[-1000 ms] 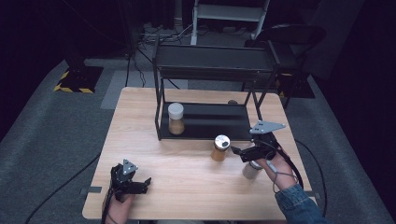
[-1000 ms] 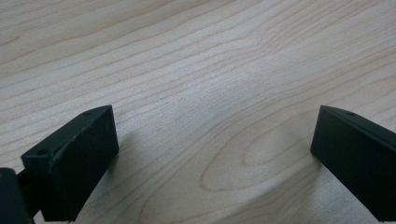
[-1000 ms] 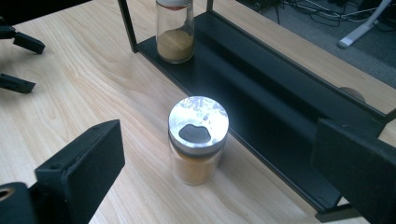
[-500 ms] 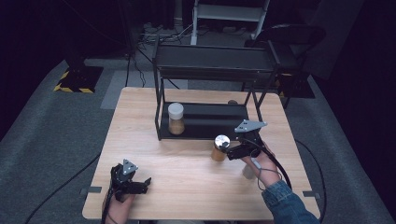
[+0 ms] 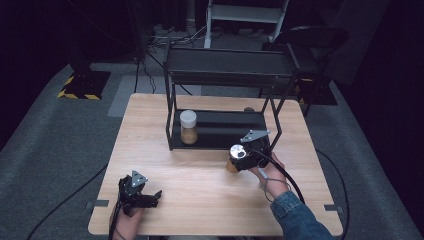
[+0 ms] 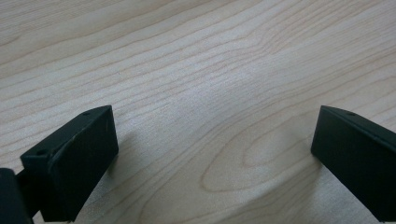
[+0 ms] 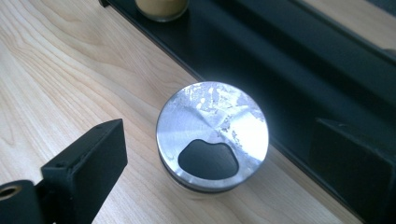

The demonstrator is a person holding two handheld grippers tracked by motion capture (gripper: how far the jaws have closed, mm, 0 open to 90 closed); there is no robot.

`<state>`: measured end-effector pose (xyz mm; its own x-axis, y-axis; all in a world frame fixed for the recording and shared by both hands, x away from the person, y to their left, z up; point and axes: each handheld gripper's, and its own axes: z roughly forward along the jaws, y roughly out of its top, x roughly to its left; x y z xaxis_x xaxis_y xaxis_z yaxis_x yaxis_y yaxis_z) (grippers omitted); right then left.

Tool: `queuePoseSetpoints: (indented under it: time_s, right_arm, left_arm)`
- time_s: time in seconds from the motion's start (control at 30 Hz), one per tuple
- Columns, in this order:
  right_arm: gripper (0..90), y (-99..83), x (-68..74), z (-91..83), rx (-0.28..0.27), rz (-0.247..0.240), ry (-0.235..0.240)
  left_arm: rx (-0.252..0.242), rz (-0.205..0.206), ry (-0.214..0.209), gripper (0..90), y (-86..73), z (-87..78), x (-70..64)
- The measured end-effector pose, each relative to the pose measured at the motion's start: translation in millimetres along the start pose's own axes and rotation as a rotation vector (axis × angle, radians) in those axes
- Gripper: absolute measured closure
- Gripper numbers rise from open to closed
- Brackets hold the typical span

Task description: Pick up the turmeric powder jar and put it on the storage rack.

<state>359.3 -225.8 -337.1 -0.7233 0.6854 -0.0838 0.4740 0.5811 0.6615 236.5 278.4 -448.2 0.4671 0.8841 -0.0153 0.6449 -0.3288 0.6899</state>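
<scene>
Near the right edge of the surface (image 5: pixel 150 125), just in front of the black rack (image 5: pixel 220 131), a small jar with a shiny metal lid (image 7: pixel 212 135) stands upright between the spread jaws of the right claw (image 7: pixel 224 186). It is probably rigid, light and slippery on the lid, so a grip across the glass body below the rim looks safest. The left claw (image 6: pixel 210 154) rests released near the front left corner.

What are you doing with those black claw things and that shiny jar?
A person holds a claw in each hand at a wooden table. The right claw is open around a jar with a shiny silver lid, which stands on the table just in front of a black shelf rack; its jaws are not touching the jar yet. Another jar with a white lid stands on the rack's lower shelf. The left claw is open too, near the table's front edge, holding nothing.
</scene>
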Motion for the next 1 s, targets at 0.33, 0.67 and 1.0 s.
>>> queuePoseSetpoints:
  time_s: [0.33, 0.67, 1.0]
  right_arm:
    - [9.8, 14.9, 6.8, 21.0, 0.075, -0.009, 0.003]
    - [24.6, 35.7, 10.4, 38.1, 0.193, -0.015, -0.020]
    - [30.4, 44.7, 2.1, 40.4, 0.234, 0.018, 0.010]
  left_arm:
    - [-0.001, 0.000, 0.001, 0.5, -0.3, 0.1, -0.3]
    - [-0.002, 0.000, 0.001, 0.5, -0.3, 0.1, -0.3]
    - [-0.002, 0.000, 0.001, 0.5, -0.4, 0.1, -0.3]
